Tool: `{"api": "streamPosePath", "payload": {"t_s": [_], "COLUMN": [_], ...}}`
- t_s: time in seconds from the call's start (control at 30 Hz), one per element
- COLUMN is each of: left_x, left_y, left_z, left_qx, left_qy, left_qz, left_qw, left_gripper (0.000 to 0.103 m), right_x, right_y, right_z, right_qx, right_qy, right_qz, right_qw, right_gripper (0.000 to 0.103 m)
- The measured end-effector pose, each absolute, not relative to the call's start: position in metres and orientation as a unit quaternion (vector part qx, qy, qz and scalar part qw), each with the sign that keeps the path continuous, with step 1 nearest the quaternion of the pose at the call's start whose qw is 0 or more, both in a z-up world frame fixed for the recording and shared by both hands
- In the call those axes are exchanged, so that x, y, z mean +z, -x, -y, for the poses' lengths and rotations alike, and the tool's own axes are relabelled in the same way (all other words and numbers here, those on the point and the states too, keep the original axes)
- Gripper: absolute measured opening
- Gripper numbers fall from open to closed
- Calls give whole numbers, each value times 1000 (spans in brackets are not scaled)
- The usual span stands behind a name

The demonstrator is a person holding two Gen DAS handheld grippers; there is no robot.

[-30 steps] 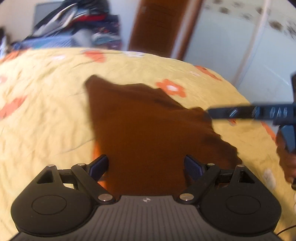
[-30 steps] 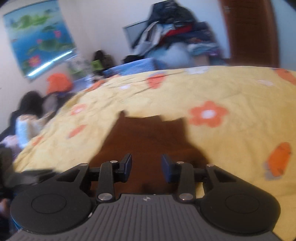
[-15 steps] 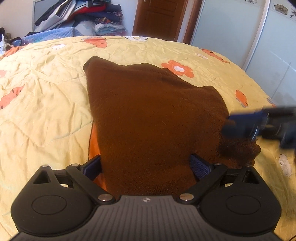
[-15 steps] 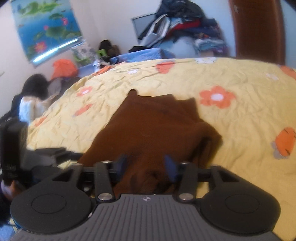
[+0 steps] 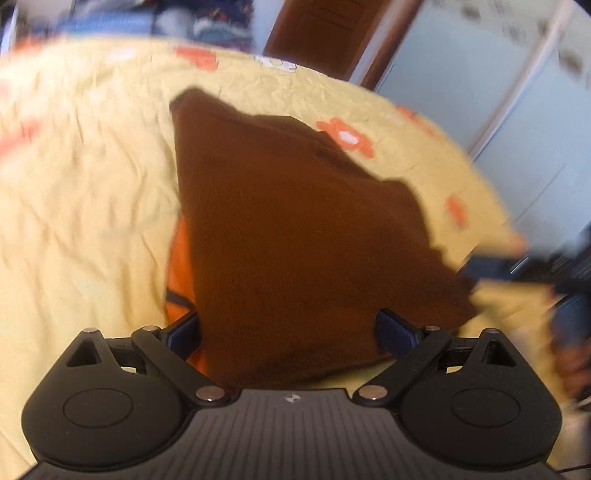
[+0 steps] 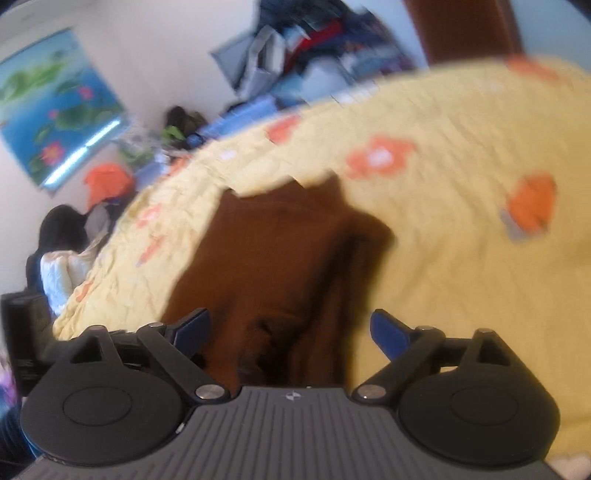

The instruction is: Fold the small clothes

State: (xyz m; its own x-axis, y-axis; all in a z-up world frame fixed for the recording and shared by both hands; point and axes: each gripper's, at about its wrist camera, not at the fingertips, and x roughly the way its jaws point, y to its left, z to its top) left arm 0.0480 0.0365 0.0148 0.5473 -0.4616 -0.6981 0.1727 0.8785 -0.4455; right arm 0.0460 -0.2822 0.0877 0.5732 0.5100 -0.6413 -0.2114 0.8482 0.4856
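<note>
A dark brown knitted garment lies spread on the yellow bedspread. Its near edge runs between the wide-apart fingers of my left gripper, which is open and does not pinch it. An orange patch shows under the garment's left edge. In the right wrist view the same garment is rumpled at its near end. My right gripper hangs over that end with its jaws opening and the cloth below them, not pressed. The right gripper appears blurred at the garment's right corner.
The bedspread carries orange flower prints. Beyond the bed is a pile of clothes, a wooden door and pale wardrobe doors. A person sits at the bed's left side, under a blue poster.
My right gripper's jaws have spread from narrow to wide and let the cloth's corner drop onto the bed. Both views have rolled, and the right gripper has sunk lower beside the garment.
</note>
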Motion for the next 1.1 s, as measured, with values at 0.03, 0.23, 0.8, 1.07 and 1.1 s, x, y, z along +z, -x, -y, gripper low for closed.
{"api": "streamPosePath", "payload": {"t_s": [0.03,0.23,0.8,1.07,1.1], "left_x": [13,12,76,21,17], "left_y": [-51,-61,3,-25,-22], "left_z": [-45,-55,-35,37,41], "left_qx": [-191,-179,-95,-162,-162], "left_qy": [203,217,-12,-91,-101], "left_qz": [-442,-460,-300,-337,-326], "left_qw": [853,842,949,923,926], "left_gripper": [98,43,58,64,65], "right_x": [79,56,107,91,76], "right_y": [-50,-57,-36,-118,-127], "right_z": [288,275,300,212,204], "right_qx": [203,237,219,231,220], "right_qy": [-197,-234,-216,-109,-62], "right_qz": [-433,-462,-386,-431,-430], "right_qw": [856,822,870,865,873], "right_gripper": [93,54,74,73,79]}}
